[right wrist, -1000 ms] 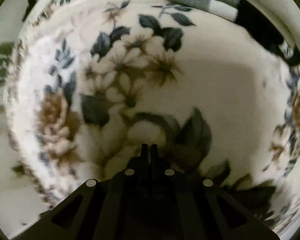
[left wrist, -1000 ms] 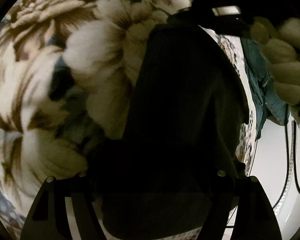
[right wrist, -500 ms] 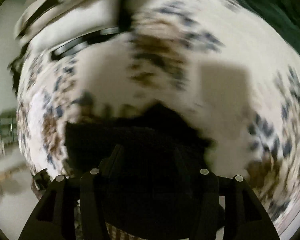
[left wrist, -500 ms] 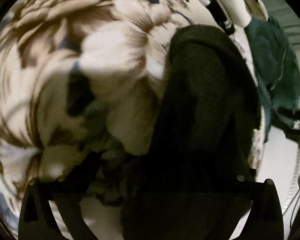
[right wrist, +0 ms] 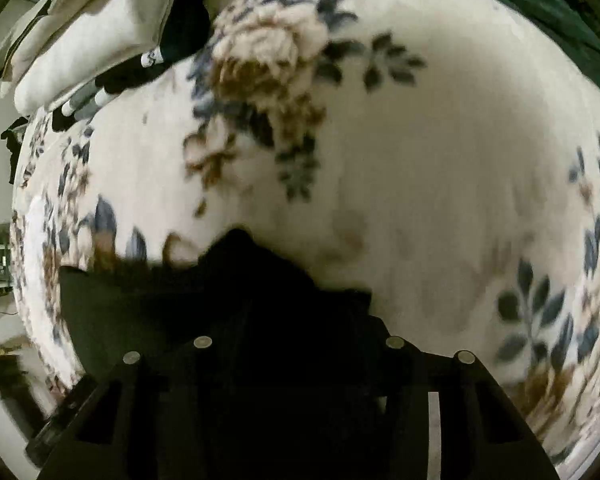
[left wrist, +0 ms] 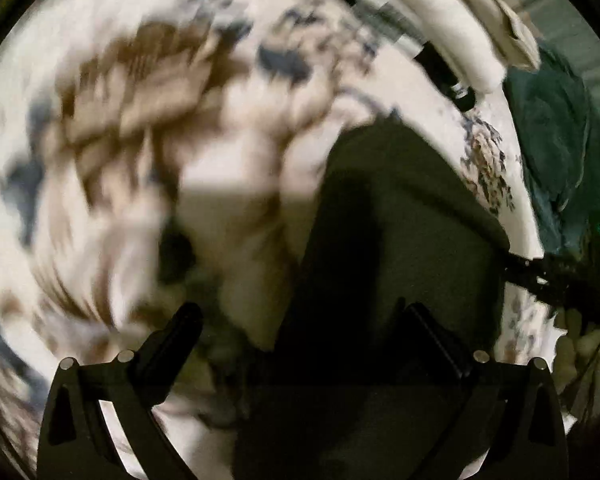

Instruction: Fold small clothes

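Floral fleece blanket (right wrist: 440,168) filled nearly everything under both cameras, cream with brown roses and blue-grey leaves, spread over what I took for a bed. Along its far edge sat a heap of pale and striped clothes (right wrist: 80,56), and a teal cloth (left wrist: 556,148) lay off to one side.

On the blanket lay the dark garment (left wrist: 400,240) I was working on, a small black piece that already looked doubled over, with a straight folded edge on one side. I judged the fold partly done; squaring it off and doing the heap were left.

My left hand-held gripper (left wrist: 300,332) stood with its jaws wide apart, having just opened, low over the near end of the garment and pressing on nothing. My right hand-held gripper (right wrist: 296,320) had its jaws partly apart and just closing in; the garment's black corner lay between them, but I could not tell whether they pinched it.
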Demonstrator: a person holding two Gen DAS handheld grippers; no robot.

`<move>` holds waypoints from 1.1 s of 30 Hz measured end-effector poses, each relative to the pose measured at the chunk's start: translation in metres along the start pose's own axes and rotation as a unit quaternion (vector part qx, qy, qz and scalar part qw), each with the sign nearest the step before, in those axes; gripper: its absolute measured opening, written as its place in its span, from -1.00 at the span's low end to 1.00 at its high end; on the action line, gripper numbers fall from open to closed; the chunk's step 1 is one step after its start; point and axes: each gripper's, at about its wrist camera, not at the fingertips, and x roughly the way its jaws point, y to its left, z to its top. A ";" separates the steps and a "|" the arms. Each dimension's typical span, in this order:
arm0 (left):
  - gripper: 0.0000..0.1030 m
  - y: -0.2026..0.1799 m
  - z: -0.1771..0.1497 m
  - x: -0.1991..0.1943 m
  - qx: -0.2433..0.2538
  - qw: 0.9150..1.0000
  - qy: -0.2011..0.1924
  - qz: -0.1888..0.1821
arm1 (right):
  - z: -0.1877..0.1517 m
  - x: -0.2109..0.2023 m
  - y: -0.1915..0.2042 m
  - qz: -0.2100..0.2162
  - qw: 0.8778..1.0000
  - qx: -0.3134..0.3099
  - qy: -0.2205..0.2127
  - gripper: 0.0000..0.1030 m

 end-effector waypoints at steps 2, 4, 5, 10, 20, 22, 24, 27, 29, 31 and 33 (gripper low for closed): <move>1.00 -0.011 0.015 -0.001 0.030 0.999 -0.015 0.033 | 0.003 -0.001 0.011 -0.035 0.999 -0.029 -0.015 -0.13; 0.99 -0.017 0.028 0.001 0.042 0.998 -0.018 0.043 | 0.001 -0.001 0.017 -0.056 0.997 -0.049 -0.022 -0.13; 0.99 -0.022 0.035 0.005 0.048 0.998 -0.017 0.047 | 0.000 -0.002 0.019 -0.064 0.996 -0.056 -0.027 -0.13; 1.00 -0.039 0.062 0.024 0.088 0.994 -0.015 0.065 | -0.006 -0.003 0.018 -0.078 0.994 -0.057 -0.041 -0.13; 1.00 -0.064 0.080 0.044 0.116 0.991 -0.010 0.067 | -0.017 0.000 0.028 -0.130 0.983 -0.108 -0.076 -0.13; 1.00 -0.065 0.081 0.045 0.119 0.990 -0.009 0.069 | -0.019 0.001 0.029 -0.139 0.980 -0.116 -0.080 -0.13; 1.00 -0.067 0.081 0.045 0.125 0.990 -0.011 0.070 | -0.021 0.000 0.028 -0.147 0.978 -0.123 -0.086 -0.13; 0.99 -0.074 0.083 0.051 0.129 0.989 -0.011 0.073 | -0.025 -0.001 0.027 -0.156 0.975 -0.129 -0.093 -0.13; 0.99 -0.077 0.084 0.054 0.130 0.989 -0.012 0.074 | -0.028 -0.005 0.026 -0.160 0.973 -0.133 -0.096 -0.13; 1.00 -0.077 0.083 0.054 0.130 0.989 -0.013 0.075 | -0.027 -0.003 0.027 -0.165 0.972 -0.138 -0.099 -0.13; 1.00 -0.077 0.083 0.053 0.130 0.988 -0.014 0.077 | -0.026 -0.001 0.029 -0.171 0.969 -0.146 -0.103 -0.13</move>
